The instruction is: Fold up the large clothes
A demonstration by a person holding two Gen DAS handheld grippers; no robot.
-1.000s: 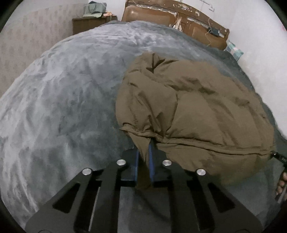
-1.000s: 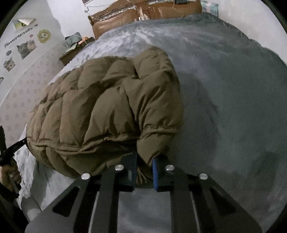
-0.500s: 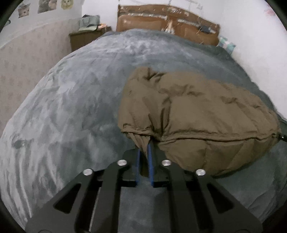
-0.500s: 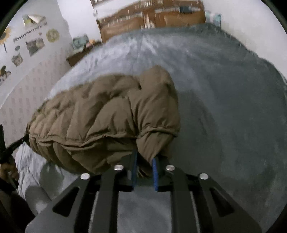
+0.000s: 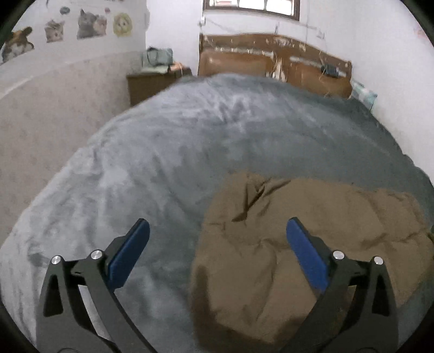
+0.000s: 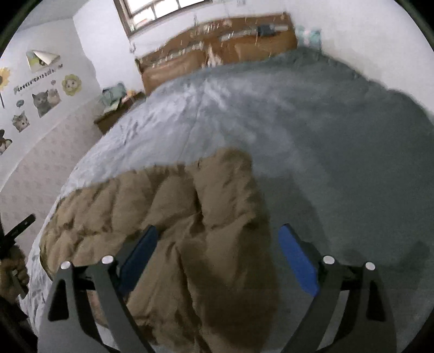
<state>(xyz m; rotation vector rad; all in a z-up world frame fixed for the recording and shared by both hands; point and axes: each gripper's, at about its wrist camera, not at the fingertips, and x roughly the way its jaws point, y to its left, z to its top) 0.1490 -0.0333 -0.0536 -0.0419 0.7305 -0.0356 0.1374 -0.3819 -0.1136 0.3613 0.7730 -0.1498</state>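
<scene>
A brown quilted puffer jacket [image 5: 303, 244] lies folded in a bundle on the grey bed cover [image 5: 190, 152], near the bed's front edge. My left gripper [image 5: 217, 241] is wide open and empty above the jacket's left end. The jacket also shows in the right wrist view [image 6: 190, 217]. My right gripper [image 6: 219, 244] is wide open and empty above the jacket's right end. Blue pads [image 5: 130, 252] line the fingers.
A brown headboard [image 5: 274, 68] stands at the far end of the bed. A dark nightstand [image 5: 154, 81] with a bag stands at the far left by the wall with cat stickers [image 5: 89, 23]. A white wall runs along the bed's right side.
Both grippers have opened and let go of the jacket's edge. They have lifted and pulled back, and the jacket now rests on the bed.
</scene>
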